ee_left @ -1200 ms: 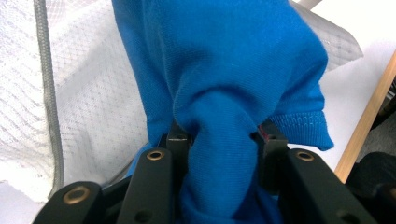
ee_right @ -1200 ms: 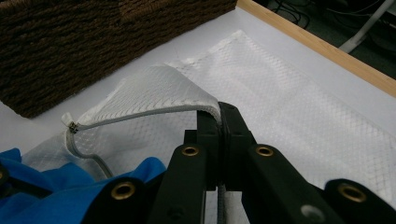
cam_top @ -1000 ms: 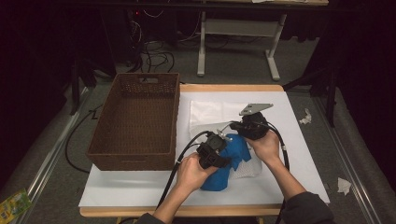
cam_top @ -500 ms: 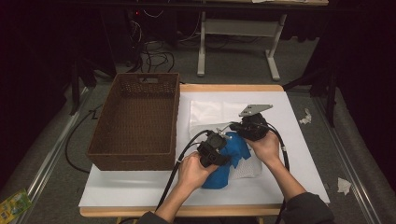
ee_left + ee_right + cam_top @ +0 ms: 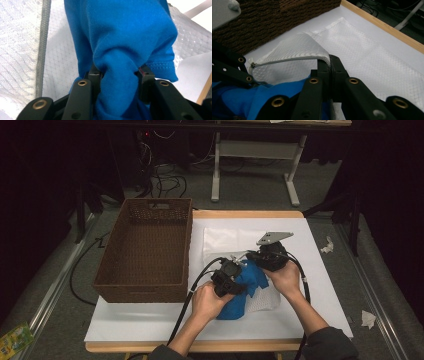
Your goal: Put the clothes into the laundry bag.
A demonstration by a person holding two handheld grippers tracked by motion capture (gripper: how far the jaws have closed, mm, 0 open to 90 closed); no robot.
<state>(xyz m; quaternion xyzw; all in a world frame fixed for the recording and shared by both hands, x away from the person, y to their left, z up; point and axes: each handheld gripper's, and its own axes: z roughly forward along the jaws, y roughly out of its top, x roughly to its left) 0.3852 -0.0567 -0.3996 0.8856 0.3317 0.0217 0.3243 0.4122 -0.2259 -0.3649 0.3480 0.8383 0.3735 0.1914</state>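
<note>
Left gripper (image 5: 119,75) clamped a bunched blue garment (image 5: 120,37), right gripper (image 5: 329,66) pinched the white mesh bag's (image 5: 367,57) zippered rim lower-centre; thin edge likely to slip free if tugged.

The high view was dim overall; light fell from above onto the white worktop (image 5: 150,320), which stood out brightly against a dark floor and near-black surroundings. Soft, short shadows lay beside the brown basket (image 5: 145,250) and under the hands. No glare was evident there, and detail was fine-grained but slightly soft. The left gripper view was bright and evenly lit; the blue cloth (image 5: 120,45) was sharp at centre, while the black jaws at the bottom edge were blurred by closeness. The right gripper view was cooler in tone; the white mesh (image 5: 372,57) looked washed out toward the right, and its far corners were out of focus.
</note>
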